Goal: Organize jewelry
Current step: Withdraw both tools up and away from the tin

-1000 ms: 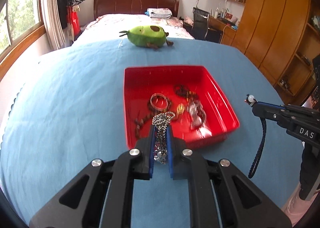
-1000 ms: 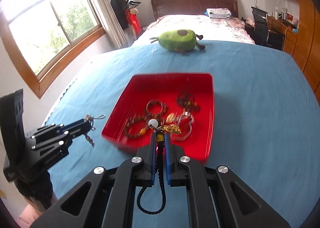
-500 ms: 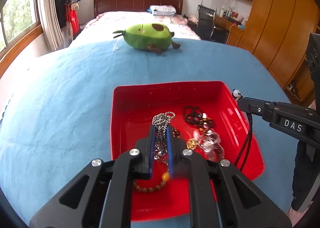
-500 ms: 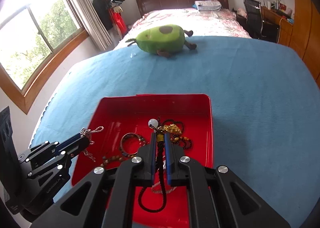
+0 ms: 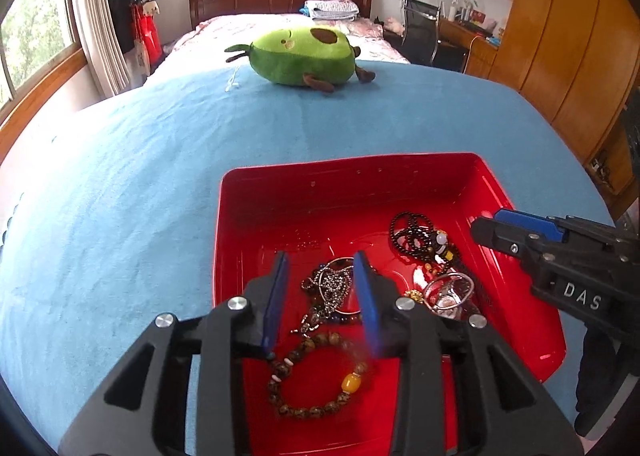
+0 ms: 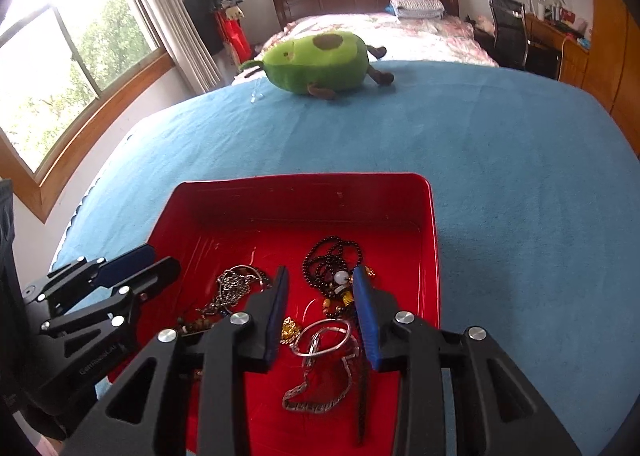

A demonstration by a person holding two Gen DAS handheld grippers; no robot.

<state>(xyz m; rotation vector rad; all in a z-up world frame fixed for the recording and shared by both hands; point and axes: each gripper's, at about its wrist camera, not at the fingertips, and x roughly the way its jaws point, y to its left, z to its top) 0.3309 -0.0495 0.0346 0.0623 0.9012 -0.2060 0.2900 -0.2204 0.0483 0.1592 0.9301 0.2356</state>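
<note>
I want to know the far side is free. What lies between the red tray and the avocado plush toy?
Only bare blue cloth lies between the red tray and the avocado plush toy; both wrist views show that stretch.

A green avocado plush toy (image 5: 302, 56) lies on the blue bedspread (image 5: 120, 184), a wooden wardrobe (image 5: 568, 36) beyond.
</note>
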